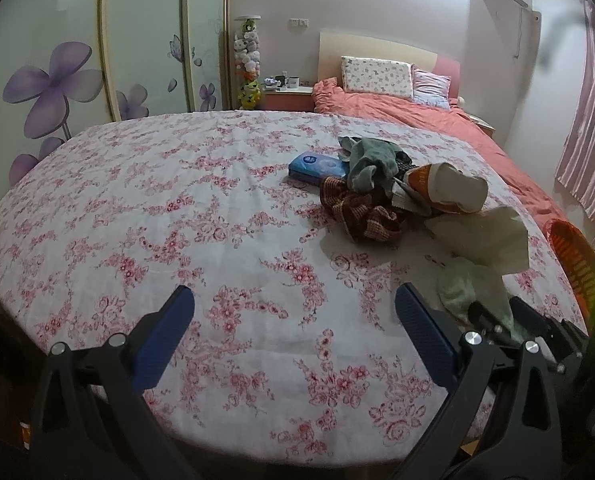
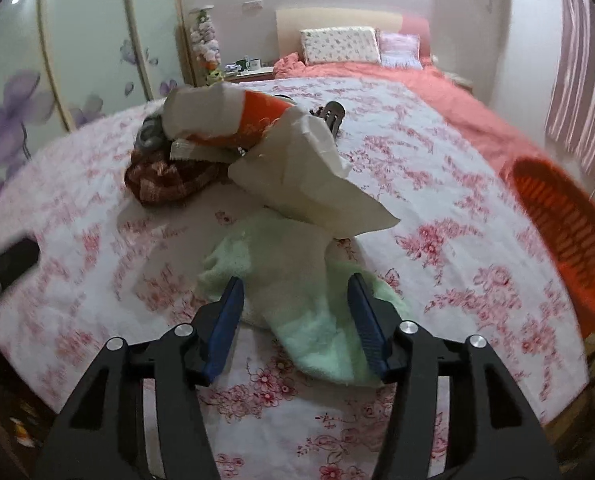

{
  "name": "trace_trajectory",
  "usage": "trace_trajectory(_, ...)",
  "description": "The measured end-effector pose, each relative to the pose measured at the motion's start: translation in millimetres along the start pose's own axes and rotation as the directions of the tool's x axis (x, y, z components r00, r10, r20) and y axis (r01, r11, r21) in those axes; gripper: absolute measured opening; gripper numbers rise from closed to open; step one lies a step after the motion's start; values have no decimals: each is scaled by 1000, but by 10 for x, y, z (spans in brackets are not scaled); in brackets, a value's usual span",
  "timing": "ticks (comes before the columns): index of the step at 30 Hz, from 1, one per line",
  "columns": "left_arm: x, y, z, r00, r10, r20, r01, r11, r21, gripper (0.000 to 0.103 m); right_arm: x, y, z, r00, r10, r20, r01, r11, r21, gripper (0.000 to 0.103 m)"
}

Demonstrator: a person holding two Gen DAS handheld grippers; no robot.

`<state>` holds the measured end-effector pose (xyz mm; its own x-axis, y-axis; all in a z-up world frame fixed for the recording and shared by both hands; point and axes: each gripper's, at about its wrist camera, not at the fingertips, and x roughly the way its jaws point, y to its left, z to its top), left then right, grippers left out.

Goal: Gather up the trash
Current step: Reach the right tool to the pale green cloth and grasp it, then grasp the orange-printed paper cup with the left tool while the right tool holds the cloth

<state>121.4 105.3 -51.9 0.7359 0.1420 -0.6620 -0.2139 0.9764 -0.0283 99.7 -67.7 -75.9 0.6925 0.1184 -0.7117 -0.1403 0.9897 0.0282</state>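
We see a bedroom, a flower-print bed (image 2: 437, 184) before us. Our right claw (image 2: 295, 300) stands half open astride a pale green cloth (image 2: 317, 320), pads not pressing. Just beyond it lies a white tissue (image 2: 305, 176); closing here could snag cloth instead. Our left claw (image 1: 295, 312) hangs open over bare bedspread. An orange basket (image 2: 565, 224) sits right, past the bed edge.
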Motion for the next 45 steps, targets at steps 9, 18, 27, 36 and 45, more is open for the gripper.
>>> trace_trajectory(9,62,-275,281,995,-94,21,92,994,65,98,-52,-318,35,999,-38,3,38,996,80,4)
trace_trajectory(18,334,-829,624,982,-187,-7,186,974,126,99,-266,-782,95,993,-106,45,95,976,198,4)
trace_trajectory(27,599,-1083,556,985,-160,-68,170,969,177,99,-325,-1120,139,988,-142,57,121,955,270,4)
trace_trajectory(36,813,-1227,631,986,-137,-97,154,969,195,94,-297,-1183,161,991,-124,56,103,955,279,4)
trace_trajectory(45,939,-1258,651,977,-175,-124,196,962,191,84,-325,-1170,220,991,-113,67,91,957,277,4)
